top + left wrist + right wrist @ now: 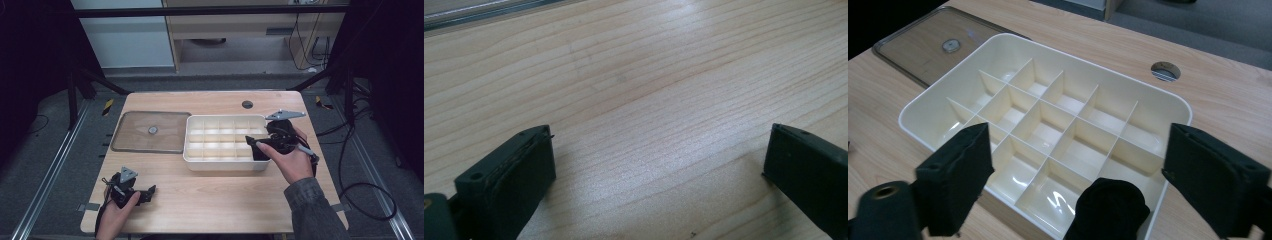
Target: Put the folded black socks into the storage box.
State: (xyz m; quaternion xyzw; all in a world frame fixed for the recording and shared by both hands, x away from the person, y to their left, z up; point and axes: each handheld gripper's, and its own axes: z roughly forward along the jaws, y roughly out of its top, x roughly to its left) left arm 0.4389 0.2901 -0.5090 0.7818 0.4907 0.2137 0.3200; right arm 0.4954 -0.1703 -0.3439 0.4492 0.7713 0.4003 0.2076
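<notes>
A black object (1108, 207) sits in the near-right compartment of the white divided tray (195, 155), mid-desk; the right gripper (257, 147) hovers above, fingers released; left gripper (145, 194) idle, fingers spread; other compartments look empty; clear lid (150, 131) lies left.

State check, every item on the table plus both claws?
Divided tray: lid off, most compartments look empty.
Black object: sits in a near corner compartment, under the right claw.
Clear lid: flat on the table, left of the tray.
Left claw: open, nothing between jaws.
Right claw: open, above the tray.
</notes>
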